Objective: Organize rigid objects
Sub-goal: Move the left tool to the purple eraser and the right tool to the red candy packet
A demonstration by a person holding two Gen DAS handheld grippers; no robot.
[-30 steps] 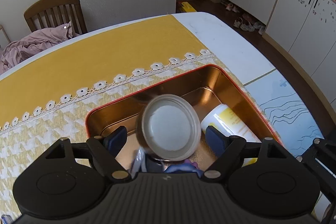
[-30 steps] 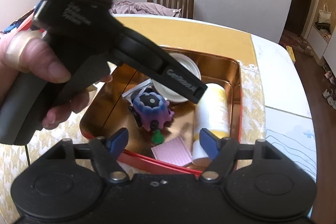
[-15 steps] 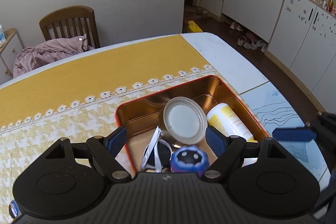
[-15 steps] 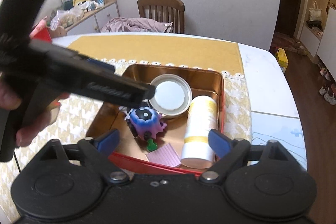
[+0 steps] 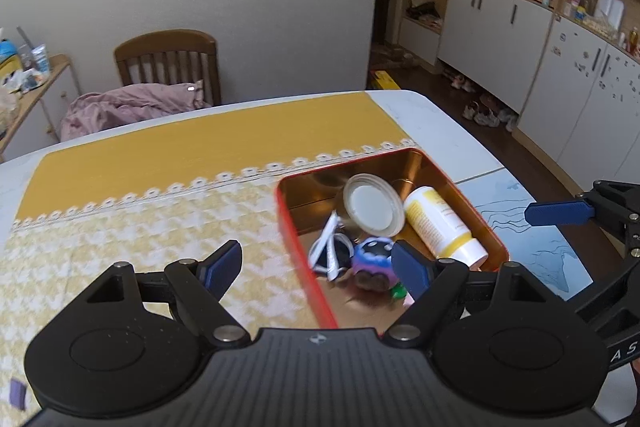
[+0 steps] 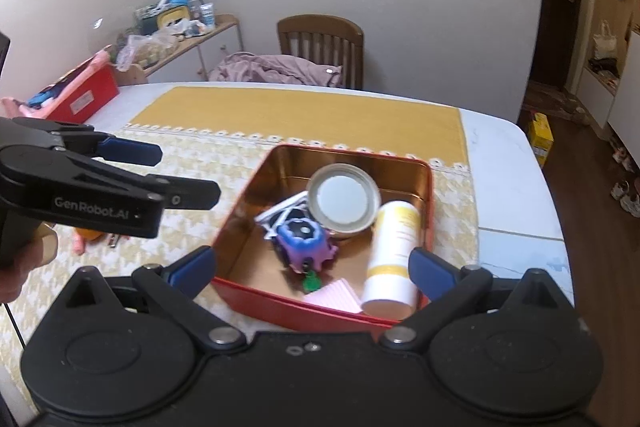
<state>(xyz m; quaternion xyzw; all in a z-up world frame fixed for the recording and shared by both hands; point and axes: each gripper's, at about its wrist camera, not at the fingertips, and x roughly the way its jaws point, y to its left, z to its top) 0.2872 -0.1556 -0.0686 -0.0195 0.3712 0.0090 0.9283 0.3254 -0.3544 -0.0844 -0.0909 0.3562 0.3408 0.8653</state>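
- Left tool (image 5: 316, 267) hangs wide open and empty above the near-left rim of the tin (image 5: 300, 239); its left finger is over the cloth (image 5: 160, 211), its right finger over the tin's inside
- Right tool (image 6: 312, 265) is also wide open and empty, low at the tin's near wall
- The red tin sits on the cloth on the counter (image 6: 504, 163), and the task's things already lie in it
- Inside: a jar (image 6: 344, 199) on its side, lid facing up and out; a yellow-and-white bottle (image 6: 392, 251) lying along the right wall; a purple toy (image 6: 306, 241) in the middle; a green piece (image 6: 311, 282) and a pink ridged block (image 6: 336, 297) at the near wall; a black-and-white item (image 6: 282, 213) under the jar
- Likely risks: the jar leans on other things and could roll if bumped; a low tool could catch the rim and shove the tin; the two tools are close and might collide
- An orange item (image 6: 90, 237) lies outside on the cloth, seemingly unsorted; too hidden to identify
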